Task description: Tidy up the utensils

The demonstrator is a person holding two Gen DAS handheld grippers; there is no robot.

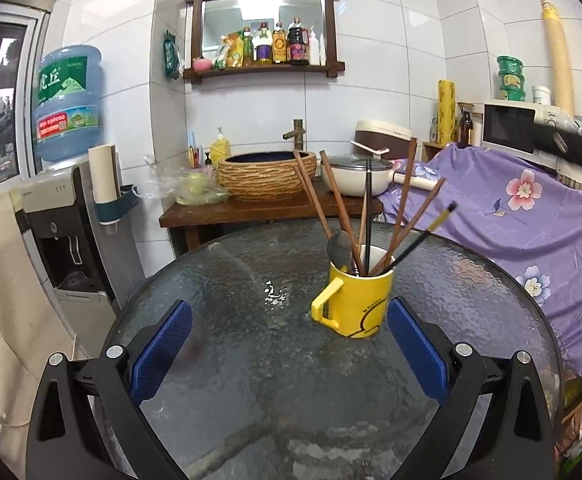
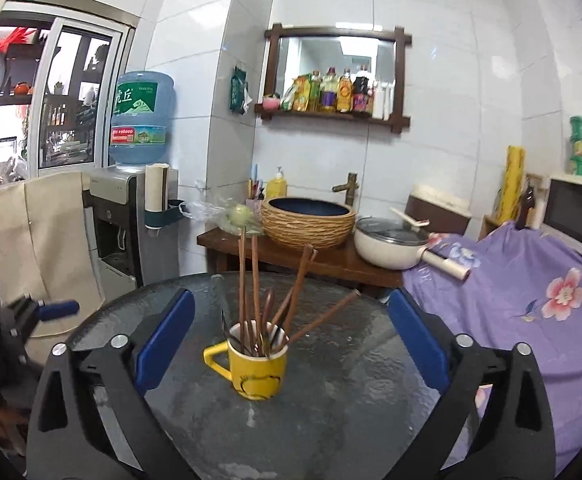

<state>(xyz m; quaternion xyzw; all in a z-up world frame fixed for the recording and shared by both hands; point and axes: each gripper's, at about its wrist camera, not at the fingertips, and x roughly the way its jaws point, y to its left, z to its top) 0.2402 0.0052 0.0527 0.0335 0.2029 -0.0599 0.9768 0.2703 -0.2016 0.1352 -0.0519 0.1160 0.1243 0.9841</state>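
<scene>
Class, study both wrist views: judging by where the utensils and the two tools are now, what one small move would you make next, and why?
Probably draw both tools back. The chopsticks and spoon all stand in the yellow mug, and no loose utensil shows on the glass table. The left tool and right tool are open and empty, so nothing seems left to pick up.

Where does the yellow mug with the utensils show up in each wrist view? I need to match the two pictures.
Left wrist: yellow mug right of centre on the glass table, close to the right blue pad, handle pointing left.
Right wrist: yellow mug left of centre, between the open pads, handle also left.
Shared landmark: woven basin on the wooden stand behind the table.
</scene>
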